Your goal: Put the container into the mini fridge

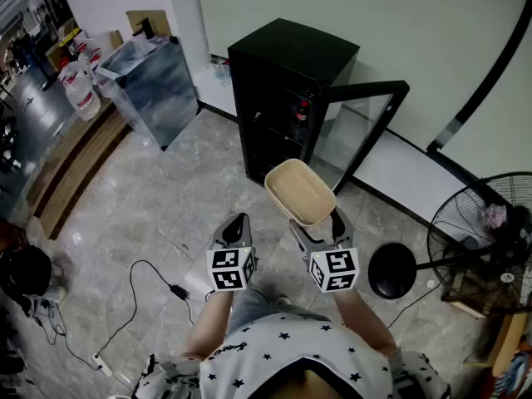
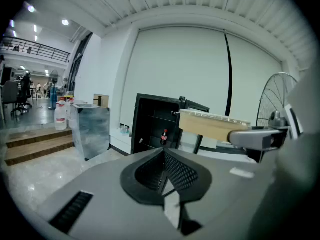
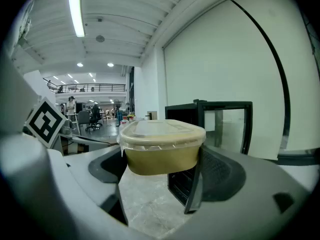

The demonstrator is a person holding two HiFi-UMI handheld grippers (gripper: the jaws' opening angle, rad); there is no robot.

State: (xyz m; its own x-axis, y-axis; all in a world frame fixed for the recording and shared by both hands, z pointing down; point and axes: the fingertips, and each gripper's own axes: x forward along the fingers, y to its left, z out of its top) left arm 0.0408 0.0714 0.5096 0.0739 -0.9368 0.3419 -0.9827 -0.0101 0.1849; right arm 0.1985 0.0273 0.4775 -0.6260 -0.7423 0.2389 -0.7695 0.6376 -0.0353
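Note:
A tan container [image 1: 300, 192] with a clear lid is held level above the floor, and my right gripper [image 1: 317, 223] is shut on it, one finger on each side. In the right gripper view the container [image 3: 162, 146] fills the gap between the jaws. The black mini fridge [image 1: 291, 90] stands just ahead with its glass door [image 1: 366, 131] swung open to the right. A cola bottle [image 2: 164, 136] stands on a shelf inside. My left gripper [image 1: 239, 223] hangs beside the right one, shut and empty; its own view shows the jaws of the left gripper [image 2: 164, 153] pressed together.
A standing fan [image 1: 486, 235] and its round black base [image 1: 391, 271] are at the right. A shiny metal bin [image 1: 154, 86], white jugs [image 1: 81, 90] and wooden steps [image 1: 75, 165] lie to the left. A black cable [image 1: 158, 283] runs over the tiled floor.

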